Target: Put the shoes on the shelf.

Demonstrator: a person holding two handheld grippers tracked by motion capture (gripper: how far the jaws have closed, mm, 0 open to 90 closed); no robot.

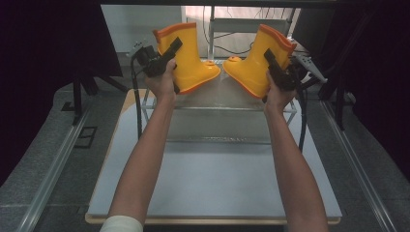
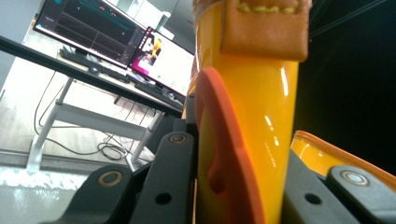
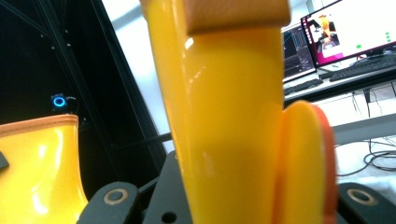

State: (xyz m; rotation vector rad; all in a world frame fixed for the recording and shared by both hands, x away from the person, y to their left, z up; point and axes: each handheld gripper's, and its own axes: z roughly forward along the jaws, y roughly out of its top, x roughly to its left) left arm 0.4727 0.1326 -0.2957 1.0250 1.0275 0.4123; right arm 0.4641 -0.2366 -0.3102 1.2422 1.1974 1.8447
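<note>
The left tongs (image 1: 167, 60) were clamped on the shaft of the left yellow boot (image 1: 188, 58), held above the far left part of the worktop (image 1: 212, 188), its toe pointing toward the middle; the right tongs (image 1: 274, 65) gripped the right yellow boot (image 1: 258, 60) in the same way above the far right part, its toe tilted inward, so the two toes stood close together but apart; both boots had orange rims and orange soles; in the left gripper view an orange pull tab with yellow stitching (image 2: 266, 25) sat at the boot's top; no brand, label or writing could be read on either boot; the monitors (image 2: 116, 39) behind showed nothing legible.
</note>
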